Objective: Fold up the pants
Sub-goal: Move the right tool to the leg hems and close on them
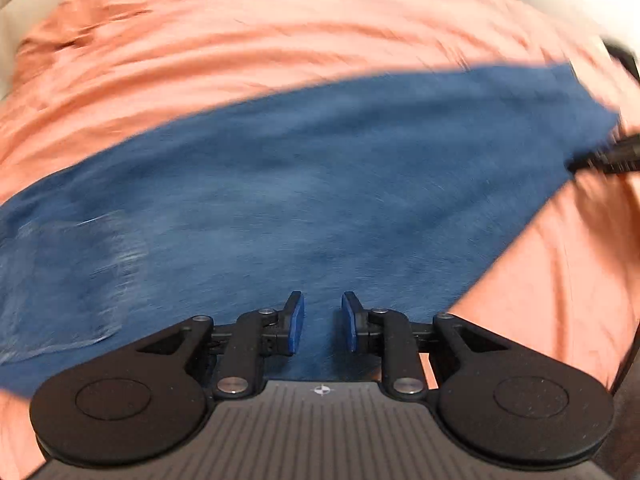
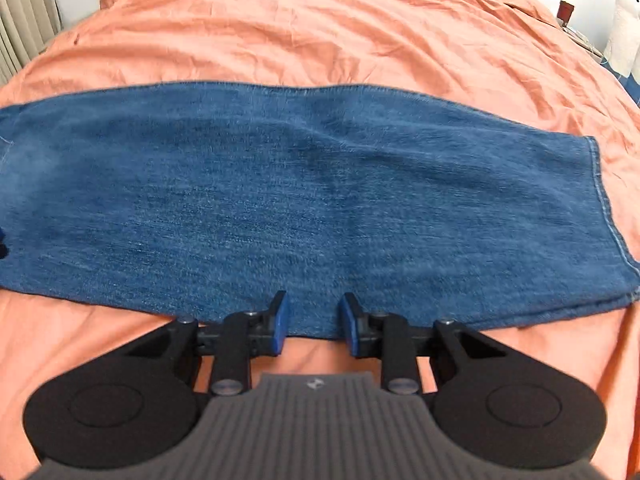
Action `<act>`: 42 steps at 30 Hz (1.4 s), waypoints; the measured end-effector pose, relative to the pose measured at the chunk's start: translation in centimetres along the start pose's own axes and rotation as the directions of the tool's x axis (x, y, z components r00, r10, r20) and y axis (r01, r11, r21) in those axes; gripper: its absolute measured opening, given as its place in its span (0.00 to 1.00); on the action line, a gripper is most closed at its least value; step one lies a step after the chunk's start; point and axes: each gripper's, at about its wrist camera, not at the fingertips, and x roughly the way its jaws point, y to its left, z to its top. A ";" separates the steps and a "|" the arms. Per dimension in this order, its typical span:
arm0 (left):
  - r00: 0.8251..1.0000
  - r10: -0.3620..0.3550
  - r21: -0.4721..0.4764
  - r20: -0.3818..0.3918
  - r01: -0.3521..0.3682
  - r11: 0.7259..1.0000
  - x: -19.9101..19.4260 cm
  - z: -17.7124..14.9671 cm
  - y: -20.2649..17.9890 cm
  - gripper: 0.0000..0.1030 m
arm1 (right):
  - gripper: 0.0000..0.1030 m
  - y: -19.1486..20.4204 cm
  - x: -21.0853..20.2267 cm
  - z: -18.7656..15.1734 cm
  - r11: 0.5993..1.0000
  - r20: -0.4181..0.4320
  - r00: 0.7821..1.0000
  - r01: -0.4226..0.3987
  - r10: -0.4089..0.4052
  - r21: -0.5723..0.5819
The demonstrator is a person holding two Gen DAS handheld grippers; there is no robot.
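Observation:
Blue denim pants (image 2: 304, 200) lie flat across an orange bedsheet (image 2: 320, 32), legs stacked, hem with pale stitching at the right (image 2: 600, 200). My right gripper (image 2: 313, 322) is open and empty, its blue pads over the pants' near edge. In the blurred left wrist view the pants (image 1: 300, 200) fill the middle, with a faded worn patch at the left (image 1: 80, 280). My left gripper (image 1: 322, 322) is open and empty above the denim. The right gripper's black tip (image 1: 612, 158) shows at the far right edge of the pants.
The orange sheet (image 1: 280, 32) covers the whole bed and is wrinkled. A radiator (image 2: 20, 28) stands at the far left wall. A white cloth and small items (image 2: 624, 32) sit beside the bed at the far right.

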 end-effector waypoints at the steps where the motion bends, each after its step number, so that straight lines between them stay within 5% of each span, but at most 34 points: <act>1: 1.000 0.015 -0.051 0.022 -0.014 0.999 -1.0 -0.3 1.6 0.32 | 0.26 -0.4 -0.6 0.0 1.000 0.018 1.000 -0.003 0.002 0.014; 3: 0.997 0.054 -0.136 0.054 -0.046 0.990 -2.5 -0.6 4.4 0.32 | 0.39 -1.8 -1.9 0.1 0.997 0.057 0.998 -0.005 0.000 0.077; 7: 0.988 0.106 -0.264 0.110 -0.074 0.962 -4.7 -0.4 8.8 0.32 | 0.47 -7.7 -3.8 -0.6 0.939 0.138 0.990 -0.078 0.034 0.334; 9: 0.986 0.099 -0.295 0.133 -0.055 0.954 -5.3 0.1 9.9 0.32 | 0.68 -11.7 -4.6 -1.9 0.843 0.193 0.980 -0.138 0.041 0.521; 13: 0.983 0.074 -0.287 0.166 -0.023 0.958 -4.7 1.8 9.3 0.32 | 0.68 -18.5 -5.2 -6.3 0.565 0.311 0.949 -0.289 0.060 0.773; 16: 0.986 0.036 -0.242 0.163 0.005 0.970 -3.3 3.2 7.2 0.32 | 0.66 -21.2 -4.7 -8.7 0.446 0.350 0.935 -0.337 0.058 0.829; 26: 0.991 -0.097 -0.050 0.089 0.102 0.994 3.7 7.5 -2.2 0.32 | 0.55 -26.8 0.0 -10.7 0.294 0.425 0.905 -0.408 0.006 0.864; 31: 0.986 -0.163 0.018 0.040 0.163 0.987 7.0 9.0 -6.3 0.32 | 0.33 -28.4 2.1 -10.3 0.271 0.468 0.884 -0.453 0.012 0.849; 33: 0.986 -0.166 0.041 0.032 0.165 0.985 8.3 9.6 -7.9 0.32 | 0.10 -29.0 2.0 -10.2 0.283 0.467 0.884 -0.449 0.004 0.848; 35: 0.984 -0.174 0.054 0.039 0.172 0.984 9.4 10.6 -9.3 0.32 | 0.05 -29.5 0.9 -9.8 0.330 0.487 0.874 -0.457 -0.009 0.826; 38: 0.979 -0.194 0.063 0.065 0.190 0.980 10.9 13.0 -11.0 0.32 | 0.05 -29.4 -1.5 -8.1 0.473 0.518 0.855 -0.456 -0.001 0.754; 40: 0.974 -0.218 0.065 0.068 0.214 0.975 11.9 14.8 -12.0 0.32 | 0.04 -29.2 -1.7 -7.1 0.546 0.446 0.895 -0.368 -0.011 0.752; 42: 0.973 -0.227 0.101 0.044 0.222 0.970 13.3 16.4 -13.5 0.32 | 0.04 -29.7 -0.5 -7.4 0.518 0.400 0.916 -0.343 0.001 0.784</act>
